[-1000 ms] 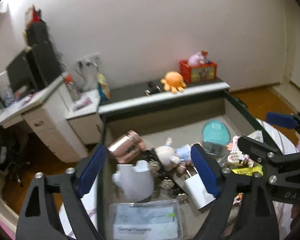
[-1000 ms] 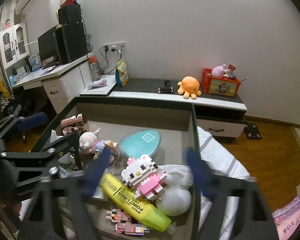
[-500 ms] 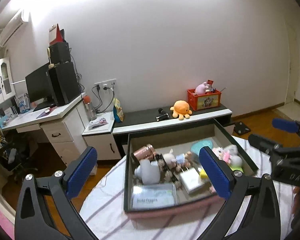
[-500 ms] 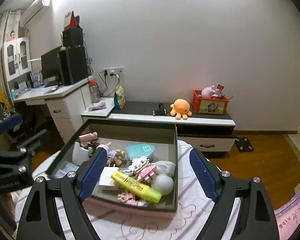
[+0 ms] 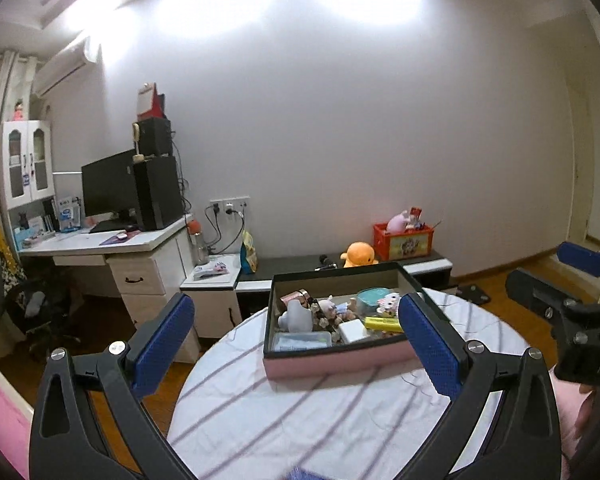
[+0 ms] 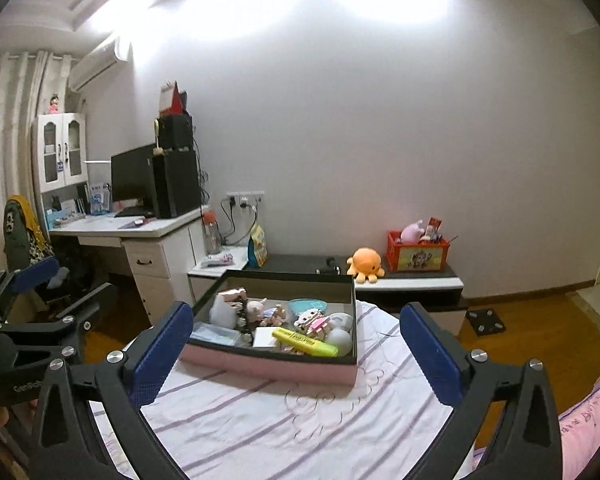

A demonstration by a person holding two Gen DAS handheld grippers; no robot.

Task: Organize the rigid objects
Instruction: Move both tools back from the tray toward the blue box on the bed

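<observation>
I held my left claw (image 5: 296, 344) spread wide with nothing between its pads; my right claw (image 6: 296, 350) had just been opening and stood equally wide, also bare. The box (image 6: 268, 368) sat on the round table (image 6: 300, 420), well ahead of both. Inside it I made out a yellow marker (image 6: 304, 342) and a white ball (image 6: 339, 337); the smaller toys behind were too crowded to tell apart, possibly little figures.
</observation>
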